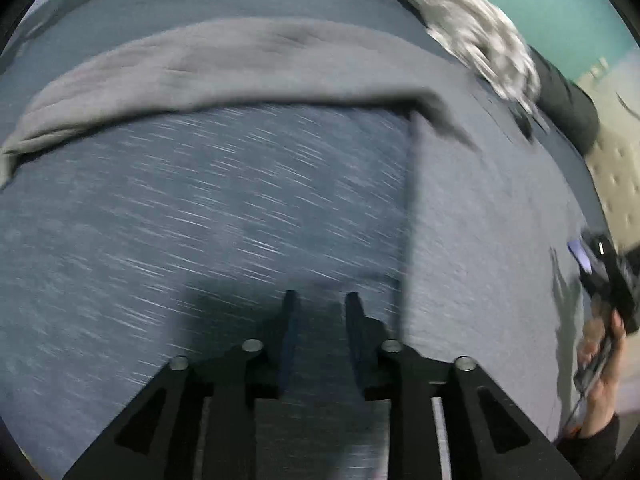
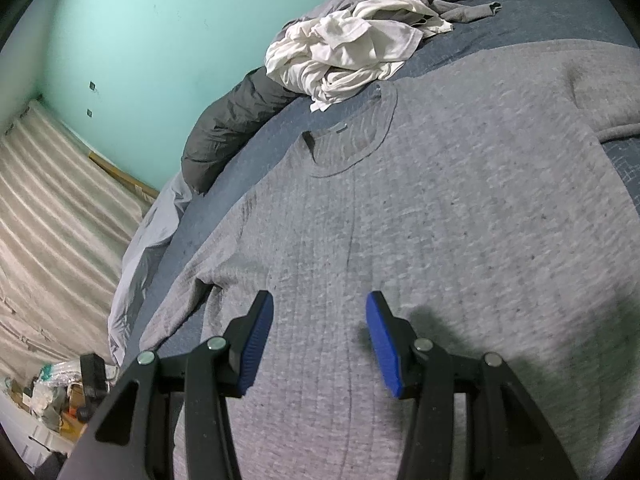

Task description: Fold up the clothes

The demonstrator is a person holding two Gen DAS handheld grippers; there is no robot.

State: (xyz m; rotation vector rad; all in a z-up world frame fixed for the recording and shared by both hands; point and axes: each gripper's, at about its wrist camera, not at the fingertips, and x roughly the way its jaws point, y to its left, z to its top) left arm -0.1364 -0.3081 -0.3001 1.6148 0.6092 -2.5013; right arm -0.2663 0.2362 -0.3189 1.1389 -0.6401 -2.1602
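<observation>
Nearest in the right wrist view, the right gripper [image 2: 320,312] hangs over the body of a grey sweater [image 2: 420,220], its blue-padded fingers [image 2: 256,344] spread wide with only knit fabric showing between them. The sweater lies flat, neckline away from the camera, on a blue bedcover [image 2: 520,28]. A small tag sits inside the collar [image 2: 340,128], but nothing on it can be read. Beyond the collar a crumpled white garment [image 2: 352,56] is heaped, touching a dark grey duvet [image 2: 232,128] along the bed's edge, with a teal wall [image 2: 160,20] behind.

The left wrist view is streaked with motion blur. The left gripper [image 1: 320,300] sits low over the bedcover [image 1: 200,200], its fingers a moderate gap apart and holding nothing. Farther off, a grey sleeve [image 1: 220,64] of the sweater stretches across the frame. Only this view catches the person's right hand [image 1: 604,368] at the right edge, gripping the other tool's handle, while the white garment [image 1: 476,36] appears as a smear.
</observation>
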